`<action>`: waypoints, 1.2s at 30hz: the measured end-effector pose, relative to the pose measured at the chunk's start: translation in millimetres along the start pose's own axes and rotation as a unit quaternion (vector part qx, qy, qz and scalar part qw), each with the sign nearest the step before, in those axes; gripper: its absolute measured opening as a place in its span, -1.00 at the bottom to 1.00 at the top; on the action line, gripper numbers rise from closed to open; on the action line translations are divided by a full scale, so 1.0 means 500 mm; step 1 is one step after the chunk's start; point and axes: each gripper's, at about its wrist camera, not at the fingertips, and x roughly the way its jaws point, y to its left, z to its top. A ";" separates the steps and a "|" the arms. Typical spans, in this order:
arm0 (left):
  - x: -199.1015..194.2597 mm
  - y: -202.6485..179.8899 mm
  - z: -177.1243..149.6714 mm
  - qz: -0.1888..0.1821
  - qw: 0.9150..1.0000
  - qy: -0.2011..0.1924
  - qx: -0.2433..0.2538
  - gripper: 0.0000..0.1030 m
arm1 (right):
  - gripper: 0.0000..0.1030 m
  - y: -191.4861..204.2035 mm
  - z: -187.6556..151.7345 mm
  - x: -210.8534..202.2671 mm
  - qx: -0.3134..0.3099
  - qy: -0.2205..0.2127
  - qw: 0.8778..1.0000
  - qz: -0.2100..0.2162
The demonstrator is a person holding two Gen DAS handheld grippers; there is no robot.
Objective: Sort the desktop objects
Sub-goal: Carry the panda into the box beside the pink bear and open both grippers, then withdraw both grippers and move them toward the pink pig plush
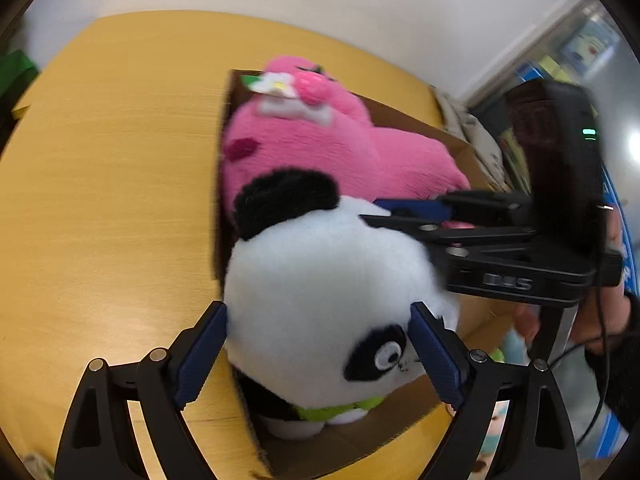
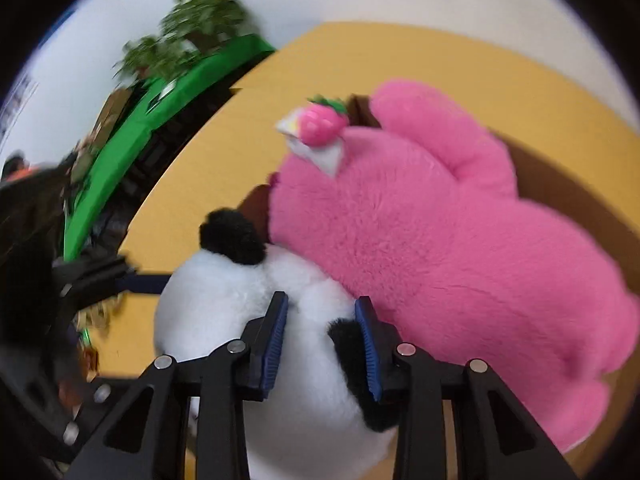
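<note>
A black-and-white panda plush (image 1: 320, 280) sits at the near end of a brown cardboard box (image 1: 400, 432) on the yellow wooden table (image 1: 100, 200). A big pink plush (image 1: 328, 148) with a strawberry and flower lies in the box behind it. My left gripper (image 1: 320, 320) straddles the panda's head, its blue pads against both sides. My right gripper (image 2: 322, 312) pinches the panda (image 2: 240, 292) near one black ear; it also shows in the left wrist view (image 1: 384, 214), reaching in from the right. The pink plush (image 2: 440, 248) fills the right wrist view.
A green cloth (image 2: 160, 112) and a leafy plant (image 2: 192, 28) lie beyond the table's far edge. A person's hand (image 1: 600, 320) with a black cable holds the right gripper. Shelves with coloured items (image 1: 580, 60) stand at the right.
</note>
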 end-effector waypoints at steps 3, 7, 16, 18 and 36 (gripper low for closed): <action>-0.018 0.003 -0.011 0.016 1.000 -0.010 -0.003 0.77 | -0.34 -0.001 -0.006 0.003 0.013 -0.001 1.000 -0.013; -0.043 -0.003 -0.025 0.032 0.999 -0.022 -0.005 0.77 | -0.30 -0.001 -0.013 0.006 0.030 -0.001 0.999 -0.030; -0.176 -0.054 -0.081 0.084 0.993 -0.081 -0.025 1.00 | 0.69 0.006 -0.028 -0.113 0.075 -0.076 0.993 -0.056; -0.209 -0.074 -0.097 0.115 0.988 -0.100 -0.025 1.00 | 0.93 -0.003 -0.053 -0.186 0.084 -0.107 0.988 -0.073; -0.240 -0.275 -0.153 0.167 0.981 -0.096 -0.011 1.00 | 0.99 0.032 -0.333 -0.346 0.096 -0.055 0.968 -0.227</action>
